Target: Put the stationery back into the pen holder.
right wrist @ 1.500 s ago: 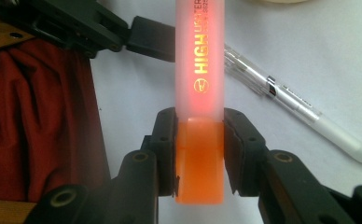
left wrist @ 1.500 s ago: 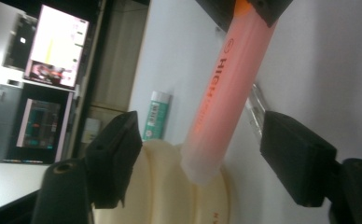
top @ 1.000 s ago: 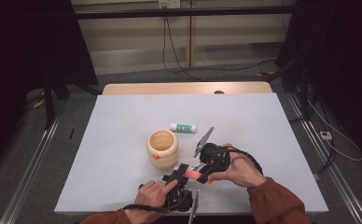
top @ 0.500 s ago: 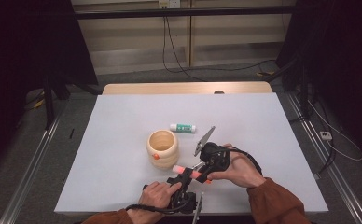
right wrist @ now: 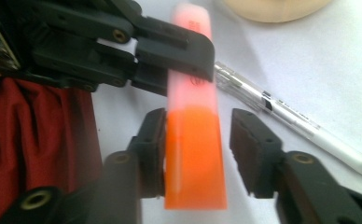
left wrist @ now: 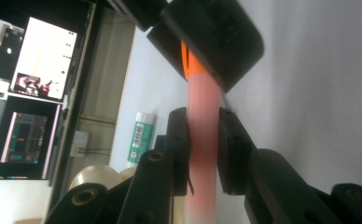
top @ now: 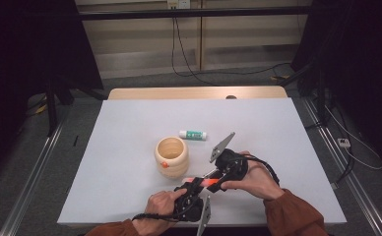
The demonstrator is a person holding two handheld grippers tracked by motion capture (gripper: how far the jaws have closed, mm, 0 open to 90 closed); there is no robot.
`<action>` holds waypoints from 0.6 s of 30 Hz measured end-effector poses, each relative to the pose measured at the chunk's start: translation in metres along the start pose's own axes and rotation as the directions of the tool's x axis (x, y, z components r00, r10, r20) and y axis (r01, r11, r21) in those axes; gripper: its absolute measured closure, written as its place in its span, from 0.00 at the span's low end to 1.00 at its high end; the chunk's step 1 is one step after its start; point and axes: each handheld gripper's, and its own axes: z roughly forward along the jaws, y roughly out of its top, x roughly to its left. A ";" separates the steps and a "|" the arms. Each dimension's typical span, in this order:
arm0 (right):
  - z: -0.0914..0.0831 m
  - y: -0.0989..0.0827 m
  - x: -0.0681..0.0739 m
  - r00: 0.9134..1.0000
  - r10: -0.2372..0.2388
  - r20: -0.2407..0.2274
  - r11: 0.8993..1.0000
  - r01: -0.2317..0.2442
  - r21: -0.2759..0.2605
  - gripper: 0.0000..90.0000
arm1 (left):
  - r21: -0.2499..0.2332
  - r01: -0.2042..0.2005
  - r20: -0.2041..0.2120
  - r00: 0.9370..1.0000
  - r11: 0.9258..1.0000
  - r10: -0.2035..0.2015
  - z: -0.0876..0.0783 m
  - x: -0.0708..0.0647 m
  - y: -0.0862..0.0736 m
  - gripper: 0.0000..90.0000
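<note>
Now the left gripper (top: 193, 188) is clamping the pink body of the orange marker (top: 205, 183) near the worktop's (top: 130, 128) front edge, while the right gripper (top: 217, 180) is loosening, its jaws having just been opening around the orange cap. Farther back, a wooden cup (top: 171, 156) and a glue stick (top: 193, 134) are sitting near the middle.

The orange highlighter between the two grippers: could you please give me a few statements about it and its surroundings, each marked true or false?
1. The left gripper is clamped on the orange highlighter. True.
2. The right gripper squeezes the highlighter from both sides. False: a gap shows at one jaw, and its jaws have just been opening.
3. The glue stick stands inside the wooden cup. False: it lies on the table behind the cup.
4. A white pen lies on the table under the grippers. True.
</note>
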 end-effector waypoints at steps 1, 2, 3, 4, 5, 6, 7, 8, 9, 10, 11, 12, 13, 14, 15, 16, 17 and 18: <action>-0.001 -0.001 0.000 1.000 0.003 0.003 1.000 -0.003 -0.004 0.58 | -0.002 0.009 0.009 1.000 1.000 -0.009 0.000 0.003 -0.001 0.86; -0.001 -0.003 0.000 1.000 0.018 0.004 1.000 -0.018 -0.009 0.56 | 0.003 0.030 0.024 0.999 1.000 -0.030 0.000 0.004 -0.002 0.86; -0.001 -0.004 -0.001 0.999 0.036 0.005 0.999 -0.036 -0.018 0.52 | -0.003 0.049 0.030 0.998 0.999 -0.049 0.000 0.006 -0.003 0.86; -0.002 -0.006 -0.001 0.999 0.044 0.009 0.999 -0.044 -0.027 0.50 | 0.001 0.075 0.047 0.996 0.997 -0.075 0.000 0.007 -0.005 0.86; -0.003 -0.008 -0.002 0.999 0.046 0.010 0.998 -0.045 -0.044 0.49 | -0.004 0.099 0.056 0.994 0.995 -0.099 0.001 0.009 -0.006 0.86; -0.004 -0.010 -0.003 0.999 0.051 0.016 0.997 -0.050 -0.052 0.46 | 0.000 0.120 0.066 0.991 0.993 -0.120 0.000 0.012 -0.007 0.86; -0.005 -0.012 -0.003 0.998 0.055 0.028 0.997 -0.053 -0.063 0.42 | -0.003 0.149 0.075 0.986 0.989 -0.148 0.000 0.014 -0.009 0.86; -0.006 -0.014 -0.004 0.997 0.061 0.037 0.995 -0.058 -0.080 0.38 | -0.004 0.176 0.092 0.980 0.984 -0.174 -0.001 0.017 -0.010 0.86; -0.008 -0.016 -0.005 0.996 0.077 0.039 0.993 -0.073 -0.096 0.36 | -0.008 0.204 0.101 0.974 0.979 -0.202 -0.001 0.019 -0.011 0.86; -0.010 -0.018 -0.006 0.995 0.095 0.044 0.990 -0.090 -0.109 0.32 | -0.008 0.229 0.111 0.968 0.973 -0.227 -0.001 0.022 -0.013 0.86; -0.011 -0.020 -0.007 0.994 0.100 0.047 0.988 -0.093 -0.125 0.28 | -0.013 0.276 0.110 0.956 0.961 -0.273 -0.001 0.023 -0.014 0.86; -0.012 -0.022 -0.008 0.992 0.114 0.055 0.985 -0.106 -0.138 0.24 | -0.008 0.299 0.134 0.946 0.954 -0.295 -0.002 0.026 -0.016 0.86; -0.013 -0.024 -0.007 0.990 0.124 0.074 0.982 -0.112 -0.151 0.19 | -0.006 0.326 0.143 0.936 0.945 -0.322 -0.003 0.028 -0.018 0.86; -0.014 -0.026 -0.007 0.989 0.120 0.091 0.983 -0.105 -0.153 0.16 | -0.012 0.342 0.152 0.930 0.940 -0.336 -0.005 0.030 -0.019 0.86; -0.015 -0.027 -0.007 0.987 0.124 0.098 0.981 -0.106 -0.163 0.16 | -0.013 0.368 0.162 0.918 0.930 -0.362 -0.006 0.032 -0.020 0.86; -0.016 -0.029 -0.007 0.987 0.126 0.101 0.978 -0.107 -0.177 0.14 | -0.014 0.389 0.171 0.909 0.921 -0.381 -0.007 0.035 -0.022 0.86; -0.017 -0.031 -0.007 0.987 0.128 0.099 0.975 -0.107 -0.193 0.10 | -0.015 0.421 0.185 0.892 0.907 -0.412 -0.008 0.037 -0.024 0.86; -0.018 -0.034 -0.008 0.986 0.137 0.096 0.971 -0.114 -0.209 0.07 | -0.016 0.444 0.198 0.880 0.896 -0.432 -0.009 0.039 -0.025 0.86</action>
